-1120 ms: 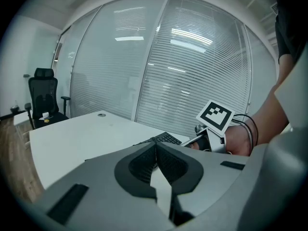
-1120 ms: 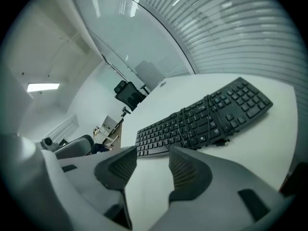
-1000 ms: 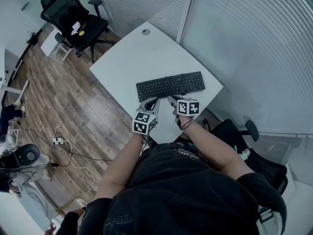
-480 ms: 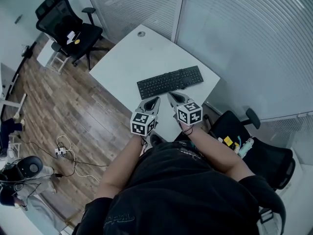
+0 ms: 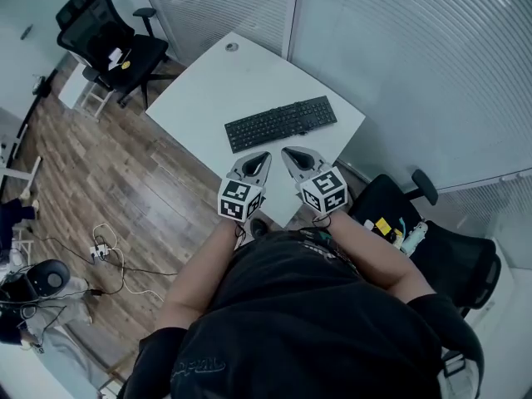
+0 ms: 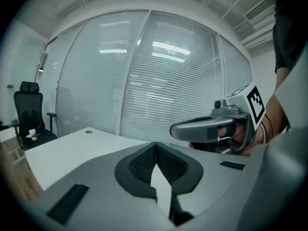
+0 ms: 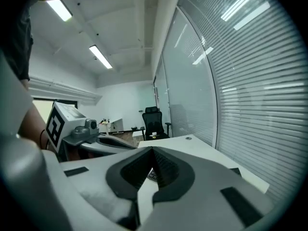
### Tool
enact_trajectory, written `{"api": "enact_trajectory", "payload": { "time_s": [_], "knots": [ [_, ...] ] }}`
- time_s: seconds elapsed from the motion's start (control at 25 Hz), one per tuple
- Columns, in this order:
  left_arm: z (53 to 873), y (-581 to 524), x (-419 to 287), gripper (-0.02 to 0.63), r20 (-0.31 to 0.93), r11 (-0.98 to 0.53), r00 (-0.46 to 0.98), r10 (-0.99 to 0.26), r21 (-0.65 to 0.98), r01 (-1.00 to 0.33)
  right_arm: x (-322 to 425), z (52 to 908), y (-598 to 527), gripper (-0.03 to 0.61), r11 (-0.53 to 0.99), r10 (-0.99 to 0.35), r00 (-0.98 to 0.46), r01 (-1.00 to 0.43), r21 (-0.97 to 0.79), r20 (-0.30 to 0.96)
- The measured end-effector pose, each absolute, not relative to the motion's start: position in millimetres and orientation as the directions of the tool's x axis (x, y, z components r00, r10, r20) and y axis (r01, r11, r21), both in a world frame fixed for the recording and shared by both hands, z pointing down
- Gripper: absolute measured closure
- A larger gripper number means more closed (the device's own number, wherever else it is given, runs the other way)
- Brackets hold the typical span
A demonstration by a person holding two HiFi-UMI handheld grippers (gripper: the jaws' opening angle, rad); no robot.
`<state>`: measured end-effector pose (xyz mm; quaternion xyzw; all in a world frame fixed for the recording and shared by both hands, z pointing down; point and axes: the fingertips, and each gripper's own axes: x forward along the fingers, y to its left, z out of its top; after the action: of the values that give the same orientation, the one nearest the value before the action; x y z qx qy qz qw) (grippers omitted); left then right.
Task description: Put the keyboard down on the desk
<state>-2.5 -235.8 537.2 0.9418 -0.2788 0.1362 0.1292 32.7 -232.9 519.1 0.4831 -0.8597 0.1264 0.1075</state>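
The black keyboard [image 5: 281, 123] is lying flat on the white desk [image 5: 199, 98], toward the desk's near-right edge, with its long side running roughly along that edge. Nothing is touching it.

You are holding the left gripper [image 5: 263, 155] and the right gripper [image 5: 288, 150] side by side at the desk's near corner. Both are stopping short of the keyboard and staying apart from it. In the left gripper view, the left gripper's jaws are meeting at the tips with nothing between them. In the right gripper view, the right gripper's jaws are likewise pressing together and carrying nothing.

The desk top is carrying the keyboard and a small round grommet [image 5: 232, 46], which is sitting near the desk's far corner.

A glass partition with horizontal blinds [image 5: 399, 48] is running along the desk's far and right sides. A wood-plank floor [image 5: 125, 181] is spreading out to the desk's left. A black office chair [image 5: 108, 36] is standing beyond the desk's far-left corner, with a white item and a yellow item resting on its seat. A second black office chair [image 5: 440, 256] is standing off the desk's near-right side, beside your right arm. A white power strip with cables [image 5: 100, 241] is lying on the floor, well off the desk's near-left side.
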Motion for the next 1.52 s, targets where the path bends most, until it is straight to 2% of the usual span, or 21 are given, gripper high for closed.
{"api": "enact_trajectory", "payload": {
  "time_s": [0.72, 1.12, 1.52],
  "knots": [
    [520.8, -83.5, 64.6, 0.598, 0.328, -0.796, 0.786, -0.524, 0.140, -0.589, 104.5, 503.1, -86.1, 0.555, 0.598, -0.757, -0.604, -0.794, -0.110, 0.250],
    [505.9, 1.8, 50.3, 0.598, 0.331, -0.777, 0.760, -0.559, 0.109, -0.620, 92.5, 497.5, -1.7, 0.555, 0.662, -0.702, -0.665, -0.741, -0.110, 0.255],
    [498.1, 42.3, 14.2, 0.598, 0.314, -0.788, 0.772, -0.552, 0.105, -0.606, 68.2, 485.3, 30.2, 0.555, 0.648, -0.725, -0.647, -0.757, -0.085, 0.236]
  ]
}}
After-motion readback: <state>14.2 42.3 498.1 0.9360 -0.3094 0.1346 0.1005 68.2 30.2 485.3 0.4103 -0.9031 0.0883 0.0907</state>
